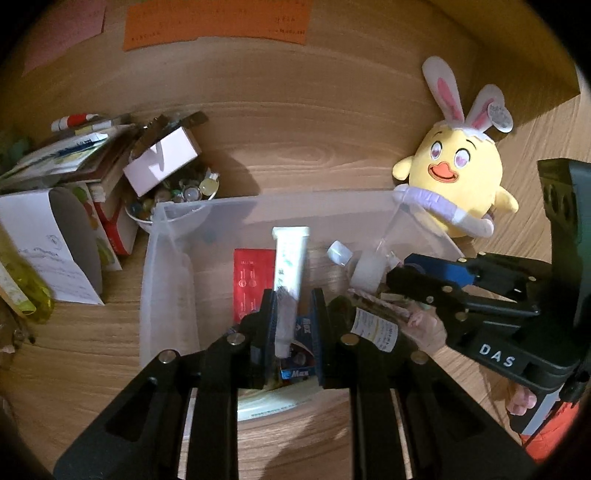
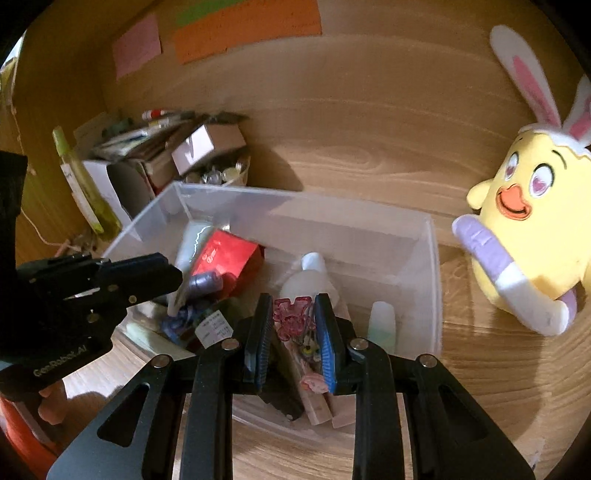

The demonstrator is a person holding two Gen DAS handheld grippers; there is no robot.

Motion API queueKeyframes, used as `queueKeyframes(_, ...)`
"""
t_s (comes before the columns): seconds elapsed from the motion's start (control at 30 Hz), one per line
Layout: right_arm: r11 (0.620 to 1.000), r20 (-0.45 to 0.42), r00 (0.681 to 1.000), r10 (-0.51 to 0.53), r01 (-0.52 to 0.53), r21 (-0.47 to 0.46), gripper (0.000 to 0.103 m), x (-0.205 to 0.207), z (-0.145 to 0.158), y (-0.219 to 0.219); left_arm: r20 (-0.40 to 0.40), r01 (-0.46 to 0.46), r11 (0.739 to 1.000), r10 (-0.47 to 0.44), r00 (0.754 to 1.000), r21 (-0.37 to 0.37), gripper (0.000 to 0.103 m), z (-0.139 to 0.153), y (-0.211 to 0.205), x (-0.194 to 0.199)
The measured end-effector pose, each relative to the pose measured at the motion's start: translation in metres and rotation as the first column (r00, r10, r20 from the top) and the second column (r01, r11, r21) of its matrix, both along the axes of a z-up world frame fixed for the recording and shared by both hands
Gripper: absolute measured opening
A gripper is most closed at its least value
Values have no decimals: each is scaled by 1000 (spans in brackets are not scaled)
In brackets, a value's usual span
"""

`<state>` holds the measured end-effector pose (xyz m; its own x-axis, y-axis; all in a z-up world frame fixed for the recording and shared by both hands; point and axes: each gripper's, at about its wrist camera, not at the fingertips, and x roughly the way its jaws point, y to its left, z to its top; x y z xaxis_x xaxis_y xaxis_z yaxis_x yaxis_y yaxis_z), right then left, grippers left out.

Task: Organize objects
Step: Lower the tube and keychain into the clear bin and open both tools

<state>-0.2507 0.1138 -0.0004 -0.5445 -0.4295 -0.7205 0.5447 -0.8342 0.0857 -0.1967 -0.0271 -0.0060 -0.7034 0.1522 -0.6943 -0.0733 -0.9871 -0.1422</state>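
A clear plastic bin (image 1: 166, 258) fills mid-frame on the wooden desk (image 1: 314, 155); a yellow chick plush (image 1: 458, 173) sits at its upper right. The left gripper (image 1: 293, 325) clamps a white tube (image 1: 290, 266) over the bin. The right gripper (image 2: 293, 332) pinches a pink-patterned packet (image 2: 293, 317) there.

You're facing a wood-grain back wall (image 1: 295, 85) with an orange paper sheet (image 1: 218, 22) and a pink one (image 2: 136, 46) stuck on it; the wooden bench (image 1: 74, 332) below sits in warm, dim light.
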Motion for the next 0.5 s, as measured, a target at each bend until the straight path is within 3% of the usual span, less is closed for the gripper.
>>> queueKeyframes(0.17, 1000, 15, 1000, 10, -11, 27, 23, 2, -4, -3, -14, 2, 1000, -2, 1000, 1, 32, 3, -1, 5)
queueKeyframes(0.5, 1000, -49, 999, -4, 3, -6, 28, 28, 27, 12, -95, 15, 1000, -15, 995, 0, 34, 31, 3, 35)
